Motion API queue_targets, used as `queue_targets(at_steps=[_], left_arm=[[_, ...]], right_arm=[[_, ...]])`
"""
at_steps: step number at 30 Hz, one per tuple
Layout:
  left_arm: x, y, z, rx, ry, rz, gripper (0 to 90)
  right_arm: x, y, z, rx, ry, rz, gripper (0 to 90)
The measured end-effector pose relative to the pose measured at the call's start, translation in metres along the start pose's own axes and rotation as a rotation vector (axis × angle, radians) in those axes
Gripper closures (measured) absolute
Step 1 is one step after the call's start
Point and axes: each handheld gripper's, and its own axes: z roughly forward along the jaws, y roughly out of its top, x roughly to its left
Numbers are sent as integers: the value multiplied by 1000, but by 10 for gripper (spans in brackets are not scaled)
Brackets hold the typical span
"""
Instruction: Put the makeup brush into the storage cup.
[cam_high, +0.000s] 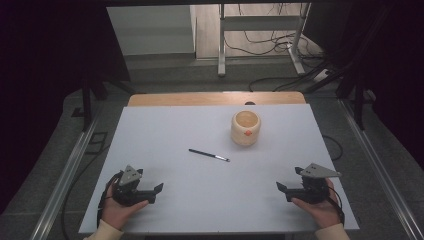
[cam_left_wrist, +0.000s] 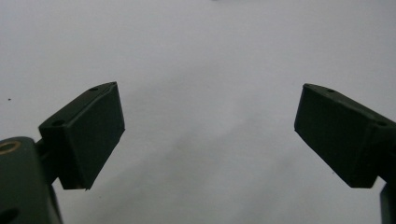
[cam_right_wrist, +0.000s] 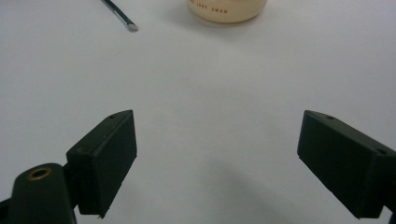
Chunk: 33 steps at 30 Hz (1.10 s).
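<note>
A cream cylindrical pot (cam_high: 245, 128) with an orange mark on its side stands upright on the white table (cam_high: 200, 180), right of centre toward the back. A thin black pen (cam_high: 209, 155) with a silver tip lies flat in front of it, to its left. My left gripper (cam_high: 156, 194) rests near the front left edge, held by a hand, jaws wide apart with nothing between them (cam_left_wrist: 210, 135). At the front right, my right gripper (cam_high: 281, 191) is open too and holds nothing (cam_right_wrist: 217, 158). Its view catches the pot's base (cam_right_wrist: 228, 11) and the pen's tip (cam_right_wrist: 132, 26) far ahead.
A wooden strip (cam_high: 215, 98) borders the table's far edge. Beyond it are a metal stand (cam_high: 260, 35) and loose cables on the floor. Metal rails (cam_high: 65, 175) run along both sides of the table.
</note>
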Motion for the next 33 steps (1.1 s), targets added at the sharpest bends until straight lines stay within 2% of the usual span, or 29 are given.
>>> queue_targets(at_steps=[11,25,33], left_arm=[[0,1,-2,-13,11,14,90],[1,3,-1,-17,15,4,89],[-2,3,-3,-17,14,20,89]], right_arm=[[1,0,1,4,-5,-5,129],[-2,1,6,0,10,-3,129],[1,5,6,1,8,-13,125]])
